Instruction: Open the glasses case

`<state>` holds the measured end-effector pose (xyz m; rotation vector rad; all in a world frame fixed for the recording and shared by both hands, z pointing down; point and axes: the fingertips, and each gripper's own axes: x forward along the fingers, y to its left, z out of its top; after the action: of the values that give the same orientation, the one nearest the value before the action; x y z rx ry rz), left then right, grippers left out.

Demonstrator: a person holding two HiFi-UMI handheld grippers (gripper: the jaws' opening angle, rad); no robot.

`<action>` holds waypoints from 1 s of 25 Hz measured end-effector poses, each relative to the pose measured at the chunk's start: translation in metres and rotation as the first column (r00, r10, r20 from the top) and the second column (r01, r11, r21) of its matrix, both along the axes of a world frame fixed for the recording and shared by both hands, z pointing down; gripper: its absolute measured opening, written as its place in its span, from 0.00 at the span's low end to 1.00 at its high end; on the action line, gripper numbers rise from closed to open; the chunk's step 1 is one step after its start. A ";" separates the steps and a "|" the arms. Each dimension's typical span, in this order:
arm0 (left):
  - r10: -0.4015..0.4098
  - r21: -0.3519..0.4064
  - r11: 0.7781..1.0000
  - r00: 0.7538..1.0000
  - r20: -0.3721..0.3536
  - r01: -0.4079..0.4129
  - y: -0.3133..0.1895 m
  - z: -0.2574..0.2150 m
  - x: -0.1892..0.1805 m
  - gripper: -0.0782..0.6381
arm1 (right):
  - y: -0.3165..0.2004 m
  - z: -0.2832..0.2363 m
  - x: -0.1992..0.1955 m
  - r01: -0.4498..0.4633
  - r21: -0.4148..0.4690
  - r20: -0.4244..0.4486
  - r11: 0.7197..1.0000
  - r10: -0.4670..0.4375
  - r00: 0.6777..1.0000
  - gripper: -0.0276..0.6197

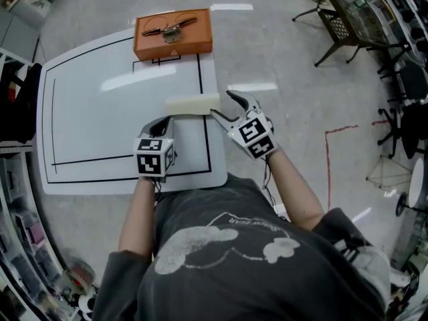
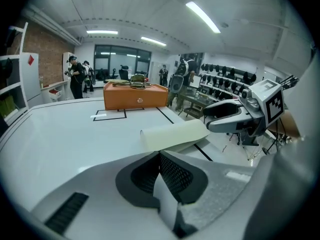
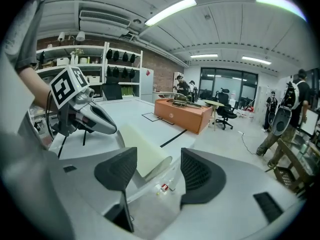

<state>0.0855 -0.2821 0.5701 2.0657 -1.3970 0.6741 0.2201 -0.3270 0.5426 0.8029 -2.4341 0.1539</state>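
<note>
A cream glasses case [image 1: 192,103] lies shut on the white table [image 1: 93,126], close to its right edge. My left gripper [image 1: 162,120] sits just short of the case's near left end, its jaws together with nothing between them; the left gripper view shows the case [image 2: 175,135] right beyond the closed pads. My right gripper [image 1: 221,103] stands open at the case's right end. In the right gripper view the case [image 3: 142,151] lies ahead, between the wide jaws, and the pads do not touch it.
An orange box [image 1: 173,34] with a metal-and-brown item [image 1: 170,27] on top stands at the table's far edge. Black lines mark the tabletop. Chairs [image 1: 341,19] and red floor tape [image 1: 329,159] lie to the right. People stand far back in the room.
</note>
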 end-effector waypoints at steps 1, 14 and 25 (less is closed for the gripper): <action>-0.002 -0.007 1.000 1.000 0.004 0.002 0.000 0.001 0.000 0.11 | 0.001 0.001 -0.001 0.009 -0.003 -0.001 1.000 -0.009 1.000 0.45; -0.035 -0.024 0.999 0.999 0.013 0.035 -0.001 0.007 -0.001 0.11 | 0.011 0.017 -0.012 0.179 0.042 -0.113 0.983 -0.173 0.978 0.48; -0.031 -0.025 0.999 0.999 0.015 0.032 -0.001 0.008 -0.002 0.11 | 0.009 0.029 -0.014 0.266 0.122 -0.275 0.956 -0.225 0.935 0.45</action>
<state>0.0840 -0.2826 0.5786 2.0190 -1.4190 0.6911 0.2057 -0.3185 0.5719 0.5361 -2.2905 -0.2288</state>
